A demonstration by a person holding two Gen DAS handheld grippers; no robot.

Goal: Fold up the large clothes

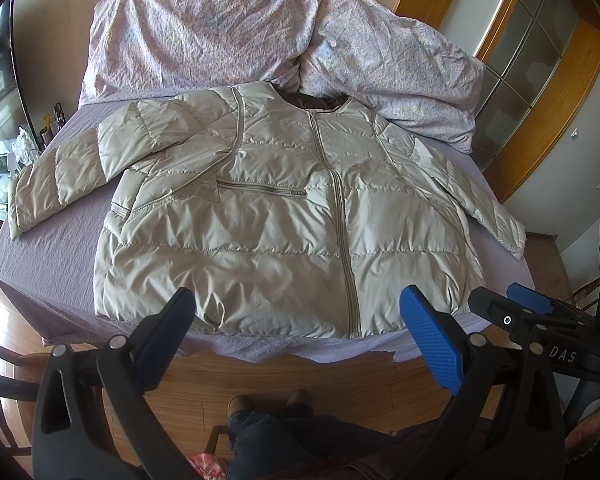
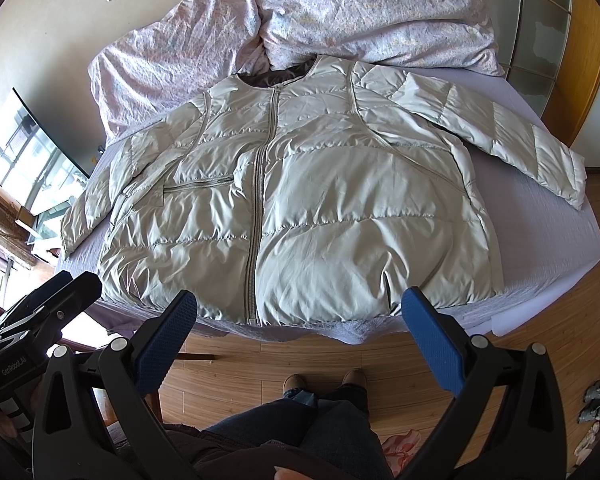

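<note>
A large beige quilted puffer jacket (image 1: 284, 208) lies flat and zipped on a bed with a lilac sheet (image 1: 48, 264), front up, both sleeves spread outward. It also shows in the right wrist view (image 2: 320, 196). My left gripper (image 1: 296, 312) is open and empty, held above the jacket's hem near the bed's front edge. My right gripper (image 2: 300, 316) is open and empty, also at the hem, to the right of the left one. The right gripper shows at the right edge of the left wrist view (image 1: 516, 308).
A crumpled floral duvet (image 1: 260, 36) is piled at the head of the bed behind the jacket. Wooden floor (image 2: 300, 360) and the person's legs and feet (image 2: 324, 384) are below the bed's edge. A wood-framed glass door (image 1: 540, 60) stands at right.
</note>
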